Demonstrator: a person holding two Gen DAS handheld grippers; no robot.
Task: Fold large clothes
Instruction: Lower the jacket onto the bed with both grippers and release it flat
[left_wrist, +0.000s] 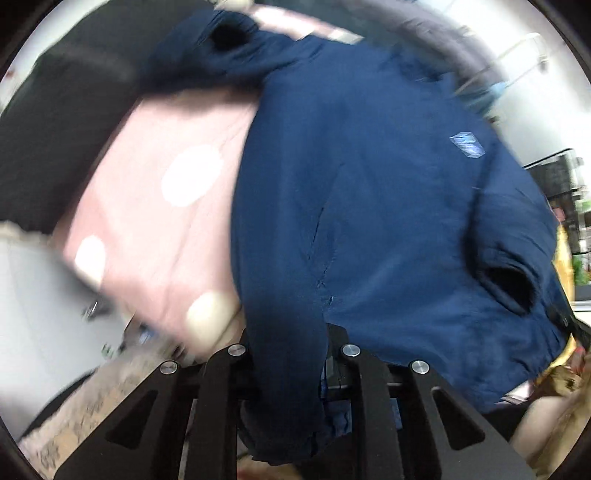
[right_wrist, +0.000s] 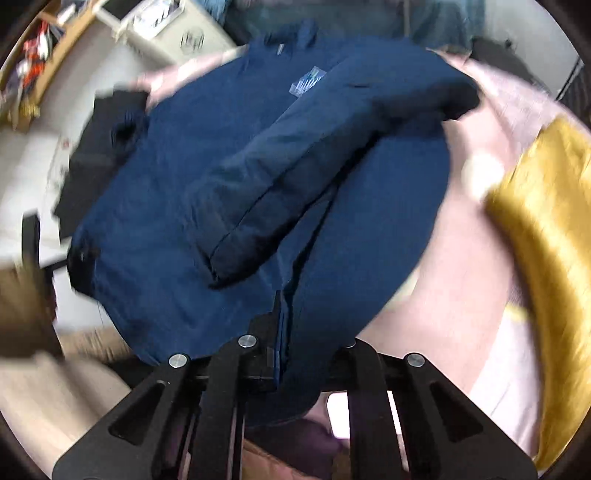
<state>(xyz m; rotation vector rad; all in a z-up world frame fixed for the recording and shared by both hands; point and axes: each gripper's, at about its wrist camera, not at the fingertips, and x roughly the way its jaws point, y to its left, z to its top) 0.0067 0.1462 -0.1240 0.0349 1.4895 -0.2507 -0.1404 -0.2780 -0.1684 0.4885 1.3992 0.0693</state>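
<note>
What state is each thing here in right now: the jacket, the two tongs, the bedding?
Navy blue fabric jacket: one sleeve folded across its front, hem pinched.
Left tongs: shut on the jacket.
Right tongs: shut on the jacket.
Pink polka-dot bedsheet: spread beneath.
Golden satin cushion: lying on the sheet.

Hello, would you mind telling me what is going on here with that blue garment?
A person is folding a navy blue jacket on a pink spotted bedcover, using a handheld gripper in each hand. The left gripper and the right gripper each have their jaws closed on the jacket's near edge. One sleeve already lies folded across the jacket's body. A yellow cushion sits beside it. The blurred pictures suggest motion.
</note>
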